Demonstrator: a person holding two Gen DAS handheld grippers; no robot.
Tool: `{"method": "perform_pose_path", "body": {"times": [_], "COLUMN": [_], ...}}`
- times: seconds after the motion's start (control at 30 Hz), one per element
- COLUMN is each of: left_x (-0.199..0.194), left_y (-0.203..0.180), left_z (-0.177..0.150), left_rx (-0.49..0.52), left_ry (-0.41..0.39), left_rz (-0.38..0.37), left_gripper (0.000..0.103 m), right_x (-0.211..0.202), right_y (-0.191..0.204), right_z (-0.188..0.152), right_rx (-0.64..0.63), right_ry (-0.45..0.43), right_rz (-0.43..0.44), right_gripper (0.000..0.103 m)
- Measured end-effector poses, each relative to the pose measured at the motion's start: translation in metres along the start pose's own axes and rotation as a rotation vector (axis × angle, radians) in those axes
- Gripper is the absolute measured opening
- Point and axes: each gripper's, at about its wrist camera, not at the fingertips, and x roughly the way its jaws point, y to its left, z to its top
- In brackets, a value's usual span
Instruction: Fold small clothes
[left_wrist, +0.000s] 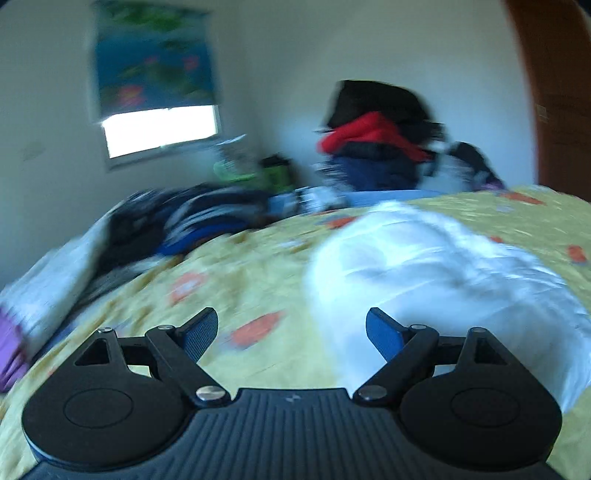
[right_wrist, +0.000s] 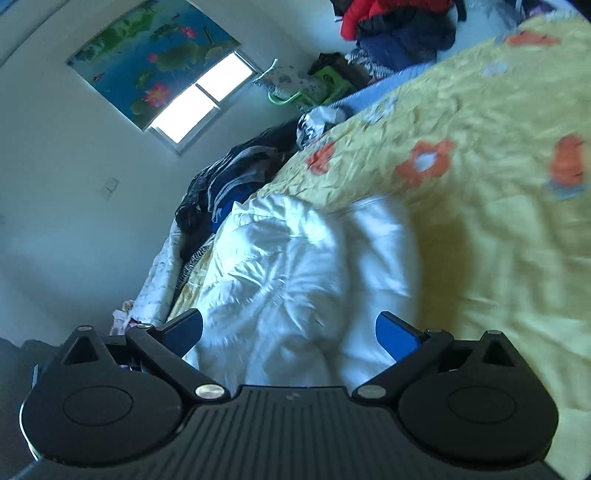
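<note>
Left gripper (left_wrist: 291, 334) and right gripper (right_wrist: 289, 334) both spread wide, empty. Crumpled white satin-like garment (right_wrist: 295, 273) on yellow flowered bedspread (right_wrist: 480, 166) looked light, slippery; best pinched at edge.

A small white garment (left_wrist: 436, 266) of shiny, satiny cloth lies crumpled on the yellow flowered bedspread (left_wrist: 240, 280). It is rumpled into soft folds and ridges, not laid flat. In the right wrist view the white garment (right_wrist: 295, 280) spreads from near the bed's left edge toward the middle, its far edge bunched up.
</note>
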Motion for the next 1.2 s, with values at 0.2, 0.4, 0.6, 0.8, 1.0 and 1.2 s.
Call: {"method": "perform_pose_path", "body": {"times": [0.2,0.4,0.6,0.8,1.0,1.2], "left_x": [-0.038,-0.038,0.007,-0.019,0.018,0.056], "left_y": [0.021,-0.079,-0.084,-0.055,0.002,0.005], "left_z": [-0.017,-0.026,-0.043,-0.037,-0.041,-0.045], "left_rx": [-0.156,0.066,0.023,-0.048,-0.409,-0.580], "left_ry": [0.015,0.000,0.171,0.114,0.224,0.361], "left_rz": [-0.065,-0.346,-0.355,-0.343,-0.372,-0.443], "left_gripper": [0.088,0.088,0.094,0.094,0.094,0.070], "right_x": [-0.037,0.058,0.130,0.059,0.029,0.076], "right_y": [0.028,0.058,0.025,0.024,-0.023,-0.059], "right_z": [-0.014,0.001,-0.023,-0.037,-0.027,-0.021], "right_rx": [-0.035,0.014,0.062,0.034,0.058,0.190], "right_ry": [0.026,0.079,0.242,0.135,0.068,0.171], "right_rz": [0.157,0.278,0.097,0.112,-0.066,-0.044], "right_gripper": [0.102,0.102,0.093,0.102,0.100,0.084]}}
